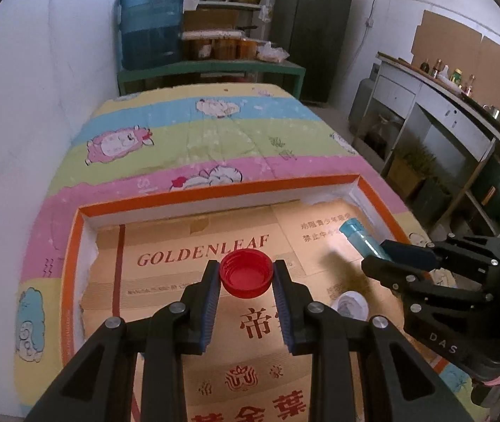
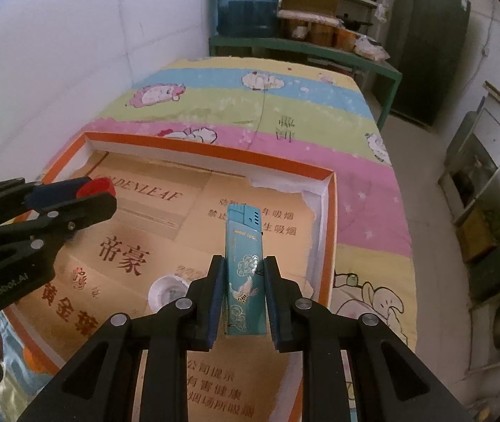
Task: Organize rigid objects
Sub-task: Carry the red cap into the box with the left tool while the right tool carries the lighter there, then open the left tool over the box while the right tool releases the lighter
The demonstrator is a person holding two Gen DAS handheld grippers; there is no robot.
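My left gripper (image 1: 246,274) is shut on a red bottle cap (image 1: 246,272), open side up, held above the cardboard-lined tray (image 1: 214,190). It also shows in the right wrist view (image 2: 96,190) at the left, with the red cap (image 2: 95,186) between its tips. My right gripper (image 2: 241,270) is shut on a teal lighter (image 2: 244,270) with a crane print, pointing forward over the tray (image 2: 207,149). In the left wrist view the right gripper (image 1: 378,256) holds the lighter (image 1: 360,235) at the right. A white cap (image 1: 350,304) lies on the cardboard between the grippers; it also shows in the right wrist view (image 2: 167,292).
The orange-rimmed tray sits on a bed with a striped cartoon sheet (image 1: 197,133). A white wall runs along the left. A green bench with a blue water jug (image 1: 151,24) stands beyond the bed. Cabinets (image 1: 436,112) line the right side.
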